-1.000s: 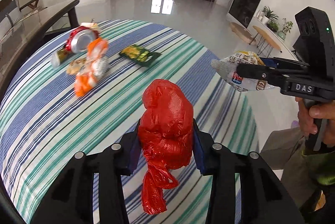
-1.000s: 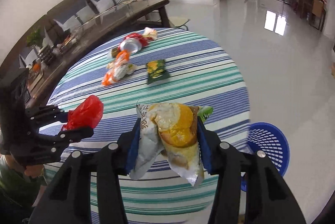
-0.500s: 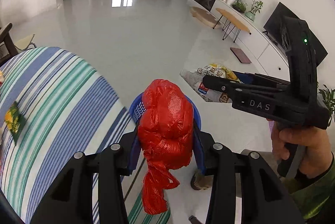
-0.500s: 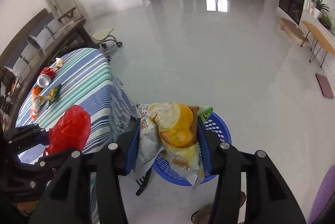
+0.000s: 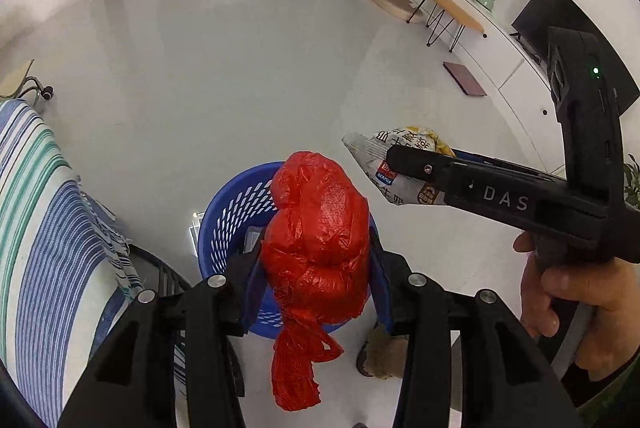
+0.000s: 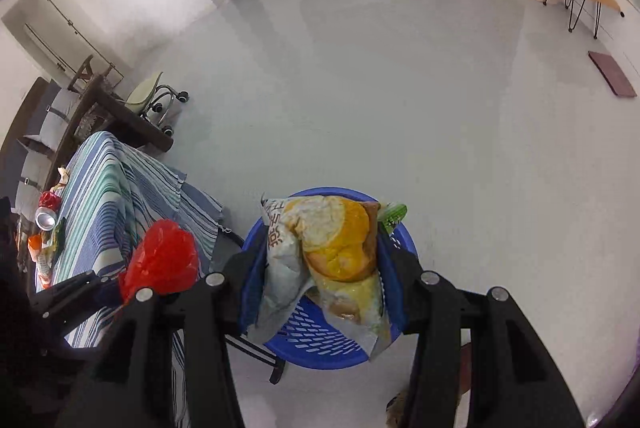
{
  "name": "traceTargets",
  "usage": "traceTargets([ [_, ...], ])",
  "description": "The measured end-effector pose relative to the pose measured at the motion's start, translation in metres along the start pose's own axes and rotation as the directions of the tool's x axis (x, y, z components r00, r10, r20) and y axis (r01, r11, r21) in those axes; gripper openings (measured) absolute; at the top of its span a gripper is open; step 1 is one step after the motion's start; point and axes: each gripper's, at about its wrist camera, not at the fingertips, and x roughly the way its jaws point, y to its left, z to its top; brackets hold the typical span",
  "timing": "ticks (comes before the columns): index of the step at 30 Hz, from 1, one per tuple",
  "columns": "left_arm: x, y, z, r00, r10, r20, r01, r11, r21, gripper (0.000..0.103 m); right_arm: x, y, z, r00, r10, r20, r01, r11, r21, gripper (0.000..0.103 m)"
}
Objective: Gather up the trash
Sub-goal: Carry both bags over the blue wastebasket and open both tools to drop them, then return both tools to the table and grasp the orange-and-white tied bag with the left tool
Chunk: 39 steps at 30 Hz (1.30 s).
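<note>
My left gripper (image 5: pixel 316 240) is shut on a crumpled red plastic bag (image 5: pixel 320 224), whose knotted tail hangs below the pads. It hangs over a blue plastic basket (image 5: pixel 228 208) on the floor. My right gripper (image 6: pixel 320 260) is shut on a yellow and white snack packet (image 6: pixel 336 244), also above the blue basket (image 6: pixel 320 344). In the left wrist view the right gripper (image 5: pixel 400 164) and its packet (image 5: pixel 384 168) are at the right, held by a hand. The right wrist view has the red bag (image 6: pixel 164 260) at the lower left.
A table under a striped cloth (image 6: pixel 108 196) stands left of the basket, with a crushed can (image 6: pixel 46 216) and wrappers (image 6: pixel 38 248) on it. A person's shoe (image 5: pixel 380 356) is beside the basket. A wheeled stool (image 6: pixel 156 100) and a bare grey floor (image 6: pixel 360 88) lie beyond.
Both grippers have swung off the striped table and down toward the floor. The blue basket is now right under both held items. Neither grip has changed.
</note>
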Motion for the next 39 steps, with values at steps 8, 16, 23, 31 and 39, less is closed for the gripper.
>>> traceTargets([
  [8, 0.008, 0.008, 0.005, 0.999, 0.034, 0.034, -0.033, 0.999, -0.018, 0.085, -0.009, -0.007, 0.012, 0.998, 0.036, 0.057, -0.039, 0.998, 0.049, 0.074],
  [16, -0.077, 0.003, -0.011, 0.977, 0.074, 0.199, -0.075, 0.997, -0.001, 0.097, -0.058, 0.025, -0.001, 0.966, -0.031, 0.258, 0.049, 0.997, -0.063, 0.095],
  [23, -0.130, 0.048, -0.102, 0.958, 0.213, 0.193, -0.209, 0.977, -0.042, 0.098, -0.055, 0.121, -0.059, 0.950, 0.001, 0.313, 0.122, 0.919, -0.374, 0.097],
  [31, -0.172, 0.133, -0.209, 0.910, 0.404, 0.092, -0.385, 0.906, -0.175, 0.098, -0.038, 0.251, -0.154, 0.973, 0.180, 0.143, -0.033, 0.725, -0.688, 0.097],
  [39, -0.219, 0.213, -0.252, 0.874, 0.482, 0.067, -0.447, 0.849, -0.281, 0.098, -0.006, 0.327, -0.186, 0.990, 0.139, 0.006, -0.089, 0.663, -0.744, 0.097],
])
